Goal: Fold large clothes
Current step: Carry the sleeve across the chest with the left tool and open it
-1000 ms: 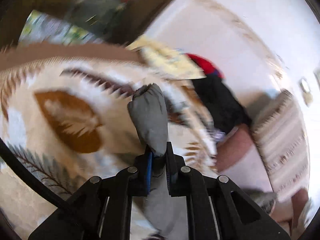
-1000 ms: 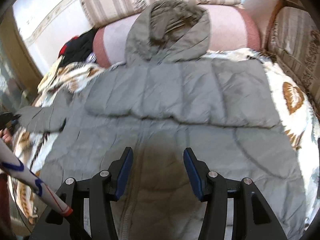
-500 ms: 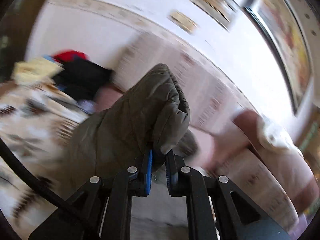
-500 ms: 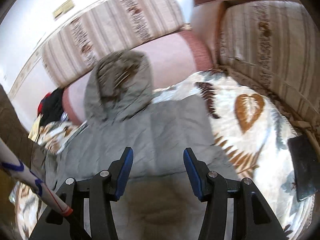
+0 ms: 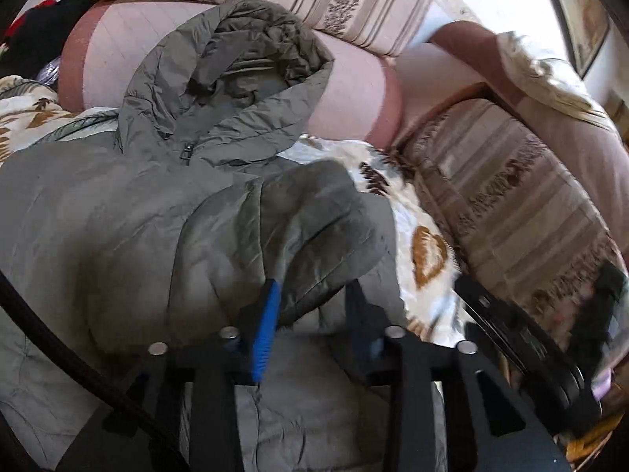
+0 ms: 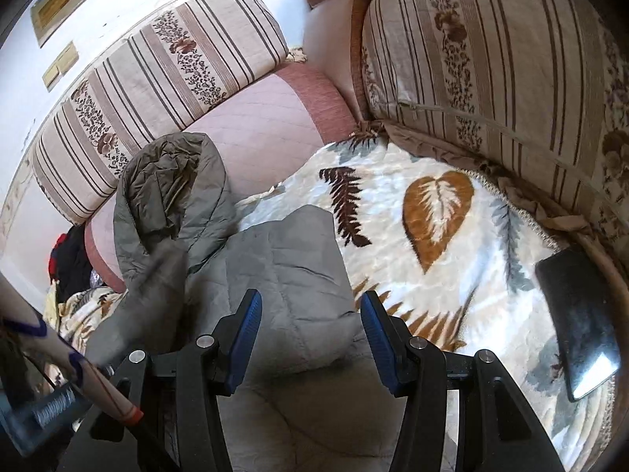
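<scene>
A grey-green hooded puffer jacket (image 5: 118,236) lies front up on a leaf-patterned blanket (image 5: 428,251), its hood (image 5: 236,63) resting against a pink bolster. One sleeve (image 5: 314,212) is folded across the jacket's body. My left gripper (image 5: 314,310) stands at the cuff; its jaws are opening, with the cuff loose between the blue pads. In the right wrist view my right gripper (image 6: 310,326) hovers open over the jacket's (image 6: 291,275) right shoulder edge, with nothing pinched. The blurred sleeve (image 6: 157,287) shows at the left there.
Striped sofa cushions (image 6: 157,70) line the back, another cushion (image 6: 491,78) the right side, with a pink bolster (image 6: 267,118) in front. A black phone (image 6: 578,322) lies on the blanket (image 6: 432,204) at the right. Dark and red clothes (image 6: 67,259) are piled far left.
My left gripper swung the sleeve from the far left over onto the jacket's body, and its jaws have parted. The right gripper turned toward the jacket's right edge and stays open.
</scene>
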A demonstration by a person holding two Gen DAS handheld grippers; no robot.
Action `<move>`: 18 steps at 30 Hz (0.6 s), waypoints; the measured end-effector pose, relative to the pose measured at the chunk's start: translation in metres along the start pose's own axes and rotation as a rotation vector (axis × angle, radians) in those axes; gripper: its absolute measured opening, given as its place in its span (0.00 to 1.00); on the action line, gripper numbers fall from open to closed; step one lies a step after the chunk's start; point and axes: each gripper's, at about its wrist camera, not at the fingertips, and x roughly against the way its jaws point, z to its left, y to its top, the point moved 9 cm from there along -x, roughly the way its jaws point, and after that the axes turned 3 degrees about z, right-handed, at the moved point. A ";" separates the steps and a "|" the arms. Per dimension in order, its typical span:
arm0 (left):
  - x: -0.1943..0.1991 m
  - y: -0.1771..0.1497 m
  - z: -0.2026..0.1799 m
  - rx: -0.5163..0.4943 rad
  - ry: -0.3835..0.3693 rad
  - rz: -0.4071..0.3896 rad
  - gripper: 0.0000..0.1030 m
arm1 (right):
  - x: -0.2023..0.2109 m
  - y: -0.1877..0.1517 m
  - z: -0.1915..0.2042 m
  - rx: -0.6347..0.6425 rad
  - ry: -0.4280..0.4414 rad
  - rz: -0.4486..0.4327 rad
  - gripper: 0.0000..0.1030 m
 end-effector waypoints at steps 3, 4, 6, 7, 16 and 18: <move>0.042 0.010 0.016 -0.008 0.007 -0.110 0.51 | -0.006 -0.003 0.011 0.028 0.044 0.012 0.55; 0.063 0.016 0.034 -0.003 0.060 -0.157 0.54 | -0.007 -0.005 0.019 0.056 0.066 0.015 0.55; 0.093 0.025 0.073 0.016 0.170 -0.215 0.54 | -0.012 -0.011 0.043 0.142 0.108 0.018 0.50; 0.105 0.027 0.099 0.037 0.237 -0.233 0.54 | -0.016 -0.016 0.055 0.192 0.127 0.027 0.50; 0.075 -0.003 0.241 0.194 0.558 -0.039 0.54 | -0.106 -0.075 0.075 0.411 -0.019 0.236 0.44; 0.066 -0.008 0.247 0.206 0.541 -0.043 0.57 | -0.116 -0.080 0.072 0.426 -0.037 0.258 0.45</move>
